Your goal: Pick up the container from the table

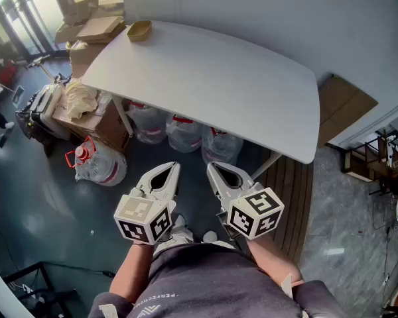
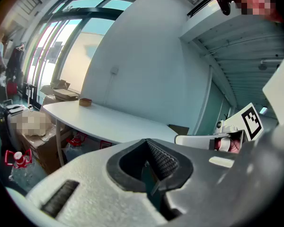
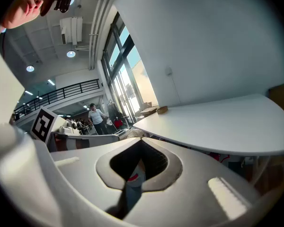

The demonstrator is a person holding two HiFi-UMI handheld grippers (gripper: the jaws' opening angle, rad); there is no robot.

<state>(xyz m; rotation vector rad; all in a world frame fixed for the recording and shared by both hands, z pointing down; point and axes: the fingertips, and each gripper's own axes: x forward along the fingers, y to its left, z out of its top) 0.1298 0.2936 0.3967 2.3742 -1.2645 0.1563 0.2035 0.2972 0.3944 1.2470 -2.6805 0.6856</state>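
Head view puts the task at its very start: nothing has been picked up, and the whole reach, grasp and lift remain. The container (image 1: 139,30), a small tan dish, sits alone at the far left corner of the white table (image 1: 205,78), well apart from both tools. The left gripper (image 1: 167,174) and the right gripper (image 1: 217,174) hang side by side low in front of the person, short of the table's near edge and pointing toward it. Each has its jaws pressed together at the tips with nothing between them, which the left gripper view and the right gripper view confirm.

The dish appears empty, though it is too small in every view to be sure. Under the table stand several clear water jugs (image 1: 186,132), with another red-handled one (image 1: 99,163) on the floor. Cardboard boxes (image 1: 99,28) are stacked past the table's far left end, and an open one holds crumpled pale material (image 1: 79,98).
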